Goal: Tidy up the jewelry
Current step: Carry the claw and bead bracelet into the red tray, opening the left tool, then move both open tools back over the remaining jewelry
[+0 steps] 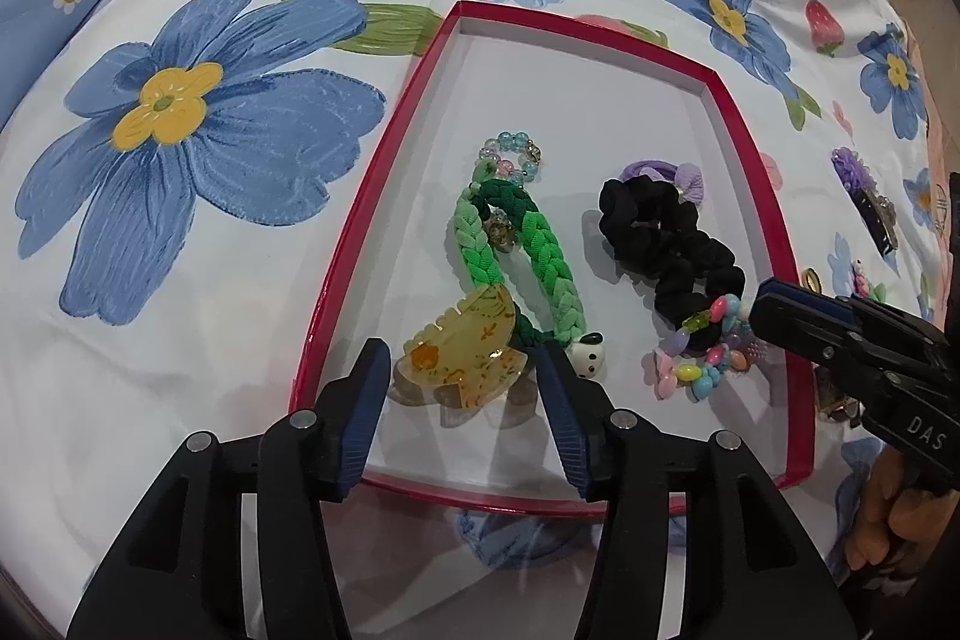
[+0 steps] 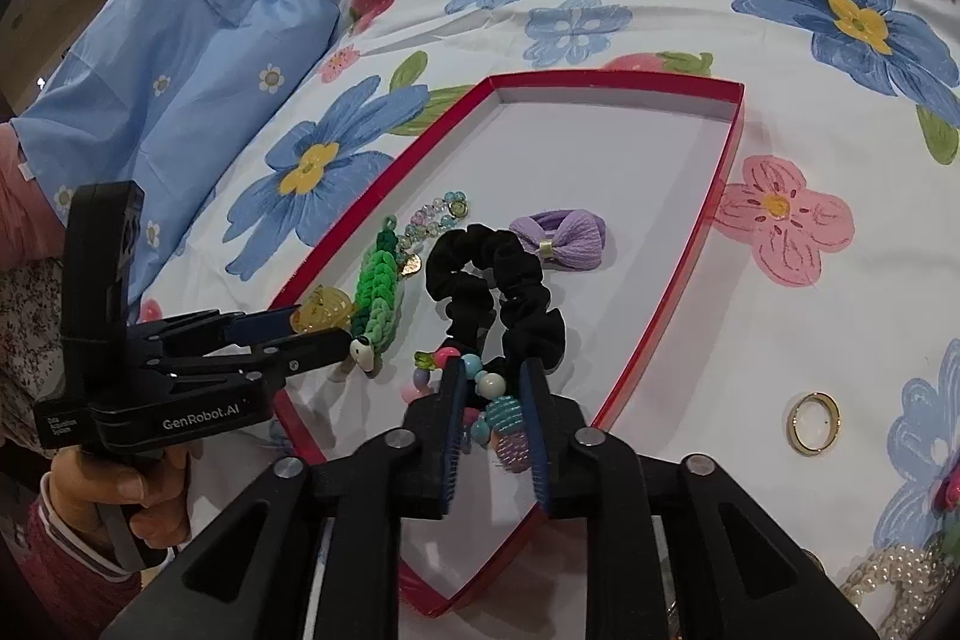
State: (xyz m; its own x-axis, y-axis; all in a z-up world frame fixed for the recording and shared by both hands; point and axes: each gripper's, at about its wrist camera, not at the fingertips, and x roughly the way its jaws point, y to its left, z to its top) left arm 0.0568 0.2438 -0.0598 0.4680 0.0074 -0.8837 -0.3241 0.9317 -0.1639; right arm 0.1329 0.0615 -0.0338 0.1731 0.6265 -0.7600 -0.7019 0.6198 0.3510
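A shallow red-rimmed tray [image 1: 384, 142] [image 2: 729, 142] lies on the flowered bedsheet. In it are a yellow claw clip [image 1: 462, 358] [image 2: 327, 313], a green braided band [image 1: 510, 244] [image 2: 375, 292], a clear bead bracelet [image 1: 510, 154] [image 2: 441, 214], a black scrunchie [image 1: 660, 238] [image 2: 498, 280], a purple bow tie [image 1: 672, 175] [image 2: 567, 232] and a colourful bead bracelet [image 1: 711, 358] [image 2: 492, 400]. My left gripper [image 1: 462, 376] [image 2: 318, 328] is open around the claw clip. My right gripper [image 2: 492, 406] [image 1: 759, 307] stands open around the colourful bracelet.
A gold ring [image 2: 813, 423] lies on the sheet right of the tray. A pearl piece [image 2: 894, 577] and a pink item [image 2: 948, 493] lie at the right edge. A purple clip [image 1: 864, 190] lies beyond the tray's right rim. A blue pillow [image 2: 180, 58] is at the left.
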